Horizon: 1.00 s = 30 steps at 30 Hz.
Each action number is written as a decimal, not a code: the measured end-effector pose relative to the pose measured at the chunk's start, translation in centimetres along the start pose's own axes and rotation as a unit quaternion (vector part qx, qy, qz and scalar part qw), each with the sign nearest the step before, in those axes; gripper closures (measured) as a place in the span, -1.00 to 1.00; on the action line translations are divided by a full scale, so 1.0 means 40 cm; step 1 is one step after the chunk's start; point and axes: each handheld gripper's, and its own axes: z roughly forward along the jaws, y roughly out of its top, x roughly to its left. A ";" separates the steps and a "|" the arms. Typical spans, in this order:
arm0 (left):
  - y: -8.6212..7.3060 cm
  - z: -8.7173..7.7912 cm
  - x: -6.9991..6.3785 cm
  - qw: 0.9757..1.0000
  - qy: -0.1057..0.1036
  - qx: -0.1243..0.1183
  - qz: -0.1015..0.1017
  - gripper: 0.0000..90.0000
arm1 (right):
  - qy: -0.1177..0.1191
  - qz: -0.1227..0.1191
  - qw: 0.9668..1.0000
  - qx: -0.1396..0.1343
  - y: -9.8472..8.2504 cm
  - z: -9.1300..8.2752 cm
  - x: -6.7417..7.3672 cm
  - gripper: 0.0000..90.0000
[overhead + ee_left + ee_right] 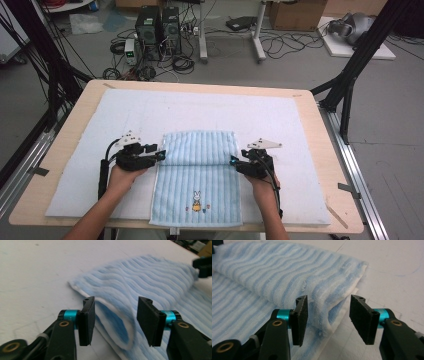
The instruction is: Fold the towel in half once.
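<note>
High view: striped blue towel (197, 180) on the white mat (75, 165), far part folded toward the person. Left gripper (161, 153) and right gripper (232, 161) at the fold's ends.

Left gripper view: jaws parted, fold edge (120, 332) loose between. Back straight out without snagging.

Right gripper view: jaws likewise apart, towel corner (329, 312) unpressed.

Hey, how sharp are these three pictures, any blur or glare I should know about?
High view: even light, no glare, soft detail, the rabbit motif on the towel small. Left gripper view: jaws crisp, towel fold slightly soft, far edge blurred. Right gripper view: fold sharp, white mat bright but not blown out.
</note>
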 end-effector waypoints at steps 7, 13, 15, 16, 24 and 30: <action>0.051 0.046 0.045 0.999 0.028 0.000 -0.025 0.01 | 0.036 0.020 0.999 -0.021 -0.016 -0.031 0.003 -0.10; 0.064 0.120 0.076 0.997 0.037 0.030 -0.060 -0.01 | 0.040 0.004 0.999 -0.008 -0.019 -0.023 0.008 -0.13; 0.061 0.137 0.080 0.996 0.049 0.037 -0.058 0.00 | 0.043 0.000 0.999 -0.001 -0.022 -0.016 0.010 -0.13; 0.059 0.144 0.080 0.996 0.058 0.041 -0.057 0.00 | 0.044 -0.002 0.999 0.003 -0.024 -0.013 0.011 -0.13; 0.049 0.161 0.058 0.994 0.094 0.059 0.015 0.16 | 0.048 -0.008 0.999 0.004 -0.024 -0.011 0.015 -0.16; 0.047 0.166 0.040 0.993 0.078 0.069 0.059 0.91 | 0.045 -0.004 0.999 0.001 -0.024 -0.013 0.009 -0.17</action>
